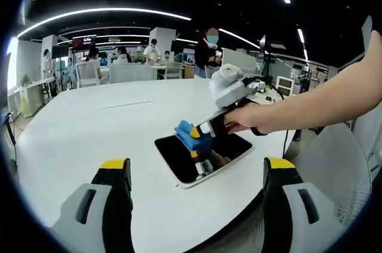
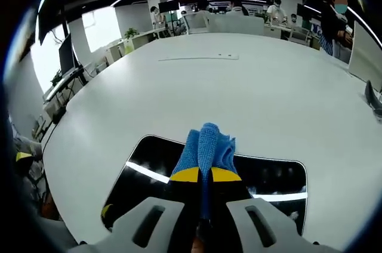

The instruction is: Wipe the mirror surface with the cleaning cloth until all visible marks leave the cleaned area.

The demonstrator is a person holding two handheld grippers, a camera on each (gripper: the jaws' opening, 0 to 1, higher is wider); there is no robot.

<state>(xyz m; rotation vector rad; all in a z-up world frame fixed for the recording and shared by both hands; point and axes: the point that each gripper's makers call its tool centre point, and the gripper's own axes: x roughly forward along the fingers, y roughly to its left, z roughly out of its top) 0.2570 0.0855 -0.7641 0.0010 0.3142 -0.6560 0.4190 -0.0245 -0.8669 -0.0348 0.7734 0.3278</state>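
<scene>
1. Left gripper view is taking in a big white table [image 1: 77,139] that is running back toward a dim office, where several people are standing and sitting too far off to make out.
2. A person's arm [image 1: 334,101] is reaching in from the right of that view, cut off at the edge, its hand [image 1: 242,117] wrapping the handle of the right gripper [image 1: 200,136].
3. The mirror [image 1: 203,156], a dark rounded rectangle with a pale rim, is lying flat on the table near the front edge; in the left gripper view its long axis is slanting from lower left up to the right, and the gripper above is hiding part of its middle.
4. In the right gripper view the mirror [image 2: 271,175] is stretching across the picture, its near edge hidden behind the gripper body and its glass reflecting bright ceiling strips, so any marks are hard to make out.
5. The left gripper [image 1: 197,172] is hanging in front of the mirror, apart from it, with its yellow-tipped jaws standing wide and nothing between them.
6. The right gripper [image 2: 206,174] is squeezing its jaws narrow on the cleaning cloth [image 2: 206,145].
7. The blue cleaning cloth [image 1: 190,132] is bunching beyond the jaw tips over the mirror's middle; whether it is pressing on the glass is unclear.
</scene>
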